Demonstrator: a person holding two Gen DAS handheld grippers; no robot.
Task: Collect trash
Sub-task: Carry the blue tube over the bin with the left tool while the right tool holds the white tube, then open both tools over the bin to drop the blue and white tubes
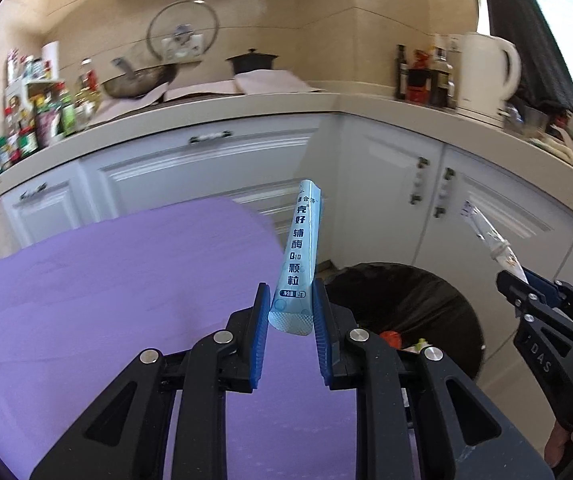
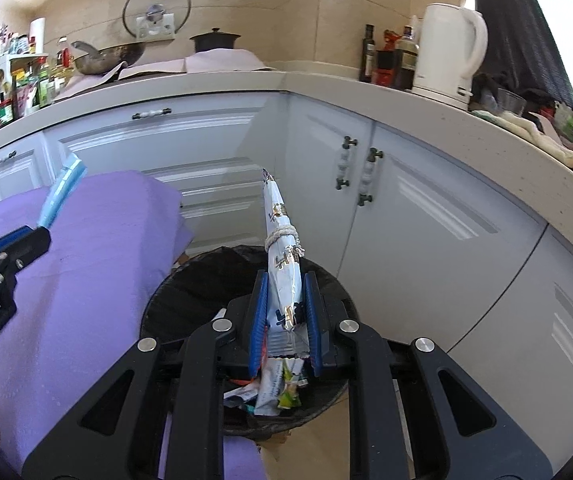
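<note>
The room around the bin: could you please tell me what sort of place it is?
Most likely a home kitchen: a white kettle and a wok sit on the counter above white cabinets, with sauce bottles in the corner.

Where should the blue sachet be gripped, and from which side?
At its flat sealed bottom end, from below, pads across its width, as the left gripper holds it now. The blue sachet is a long thin stick standing upright, so the end pinch leaves its length free.
</note>
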